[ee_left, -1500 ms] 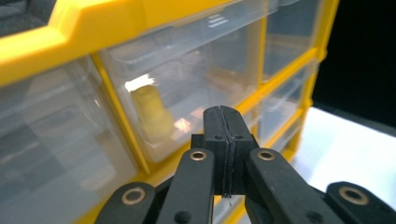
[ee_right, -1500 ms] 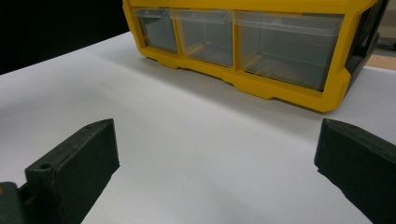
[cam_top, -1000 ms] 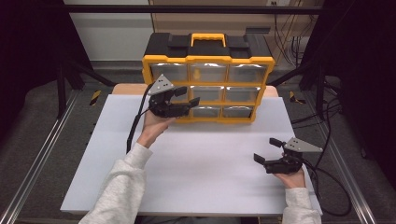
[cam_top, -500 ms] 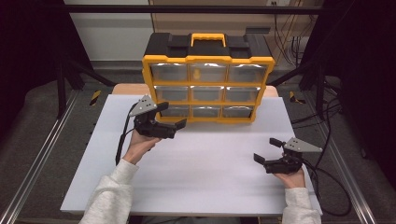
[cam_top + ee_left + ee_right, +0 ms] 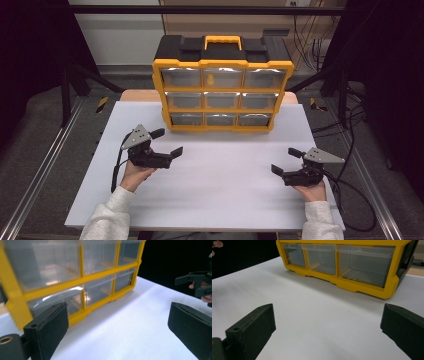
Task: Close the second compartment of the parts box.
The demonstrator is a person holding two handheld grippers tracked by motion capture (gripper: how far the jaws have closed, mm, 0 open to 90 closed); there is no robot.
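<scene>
We hold both grippers — left gripper (image 5: 167,142) and right gripper (image 5: 286,161) — spread wide and empty, near the yellow drawer cabinet (image 5: 223,95) on the white table (image 5: 220,190).

A flat white surface (image 5: 215,195) spans the middle of the high view, its far edge resting on a wooden top that shows as a tan strip. One thing stands directly on it: a yellow-framed drawer cabinet (image 5: 222,112) with a black top and three rows of three clear drawers, set upright at the far middle, fronts facing the person.
</scene>
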